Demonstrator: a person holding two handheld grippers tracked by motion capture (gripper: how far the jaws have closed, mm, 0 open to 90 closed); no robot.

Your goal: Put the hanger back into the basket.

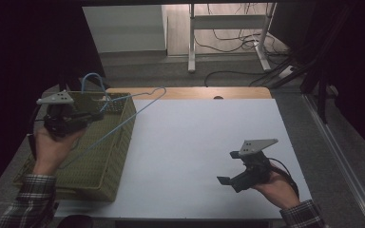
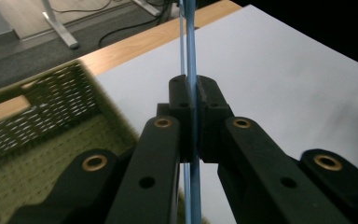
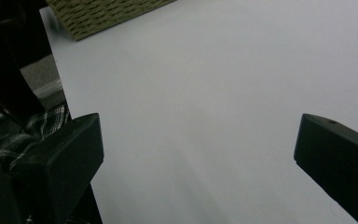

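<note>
Currently the left gripper [image 1: 94, 115], at nine o'clock, has its jaws pressed tight on a blue wire hanger [image 1: 123, 121] held over the green woven basket [image 1: 102, 173]. The right gripper [image 1: 229, 167], at five o'clock over the white table [image 1: 195, 142], stands spread and empty. Lowering the hanger is best done slowly, hook clear of the rim, so it settles flat inside.

The blue hanger [image 2: 189, 56] runs off the left gripper view's top and bottom edges.
</note>
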